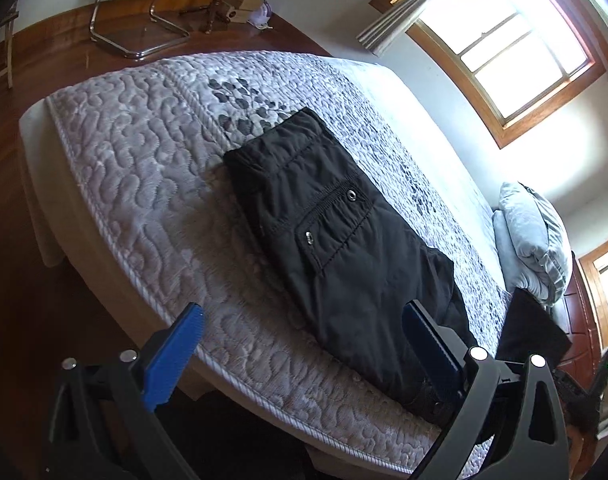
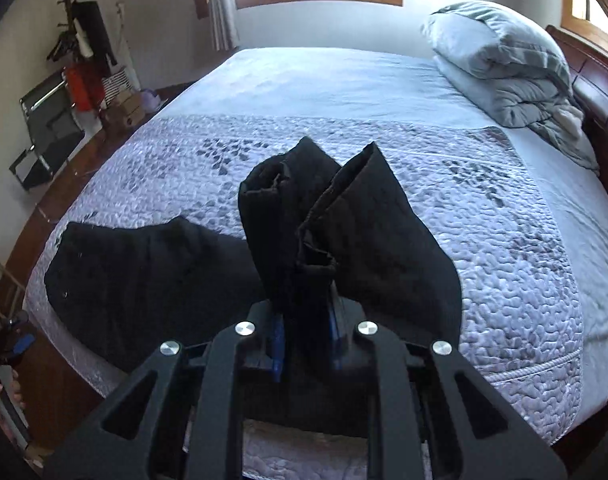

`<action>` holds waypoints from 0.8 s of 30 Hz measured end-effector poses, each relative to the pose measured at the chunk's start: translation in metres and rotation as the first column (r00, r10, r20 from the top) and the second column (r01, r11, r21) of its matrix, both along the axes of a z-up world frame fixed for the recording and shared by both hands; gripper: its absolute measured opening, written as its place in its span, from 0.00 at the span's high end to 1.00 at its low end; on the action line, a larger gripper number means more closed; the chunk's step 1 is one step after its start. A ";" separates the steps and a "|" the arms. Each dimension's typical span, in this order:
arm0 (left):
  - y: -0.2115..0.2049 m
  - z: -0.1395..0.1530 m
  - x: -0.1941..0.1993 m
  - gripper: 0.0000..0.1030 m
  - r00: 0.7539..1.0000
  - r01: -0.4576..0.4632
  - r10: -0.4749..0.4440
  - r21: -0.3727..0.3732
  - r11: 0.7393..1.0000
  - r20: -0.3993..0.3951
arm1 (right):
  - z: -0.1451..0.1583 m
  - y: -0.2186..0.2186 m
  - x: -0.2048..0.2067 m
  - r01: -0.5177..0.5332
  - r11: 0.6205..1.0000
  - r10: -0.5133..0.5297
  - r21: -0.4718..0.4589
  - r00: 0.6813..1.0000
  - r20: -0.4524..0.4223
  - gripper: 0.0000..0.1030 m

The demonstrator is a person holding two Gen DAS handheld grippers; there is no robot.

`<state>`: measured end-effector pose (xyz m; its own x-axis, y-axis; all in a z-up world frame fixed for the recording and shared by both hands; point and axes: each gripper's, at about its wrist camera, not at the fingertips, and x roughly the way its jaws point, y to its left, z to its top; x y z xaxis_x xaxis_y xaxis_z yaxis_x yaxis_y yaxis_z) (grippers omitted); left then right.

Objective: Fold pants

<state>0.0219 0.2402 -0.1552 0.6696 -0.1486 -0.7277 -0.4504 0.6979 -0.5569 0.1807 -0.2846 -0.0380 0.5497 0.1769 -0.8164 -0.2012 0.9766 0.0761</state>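
Left tongs [image 1: 304,344] gape wide with nothing between their blue pads, hovering above the near edge of the bed [image 1: 136,184]. In this left wrist view, black pants [image 1: 335,240] lie flat on the quilt, legs laid together in one long narrow strip, pocket snaps facing up.

Right tongs [image 2: 305,344], seen from the right wrist, are clamped on the leg ends of the pants [image 2: 343,232], lifted above the bed [image 2: 523,280] while the waist end rests on the quilt. Judging from this, the lengthwise fold looks done; folding end to end is under way and unfinished.
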 end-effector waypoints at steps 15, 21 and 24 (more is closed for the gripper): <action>0.010 -0.001 -0.009 0.04 1.000 -0.009 0.009 0.008 1.000 -0.001 | -0.078 0.077 -0.014 -0.124 0.987 0.109 -0.106 0.985 -0.132 0.84; 0.008 -0.004 -0.010 0.04 1.000 -0.008 0.008 0.002 1.000 -0.011 | -0.085 0.105 -0.022 -0.190 0.973 0.171 -0.130 0.975 -0.140 0.84; 0.007 -0.006 -0.010 0.04 1.000 -0.009 0.009 0.000 1.000 -0.018 | -0.091 0.118 -0.027 -0.222 0.964 0.201 -0.146 0.969 -0.144 0.84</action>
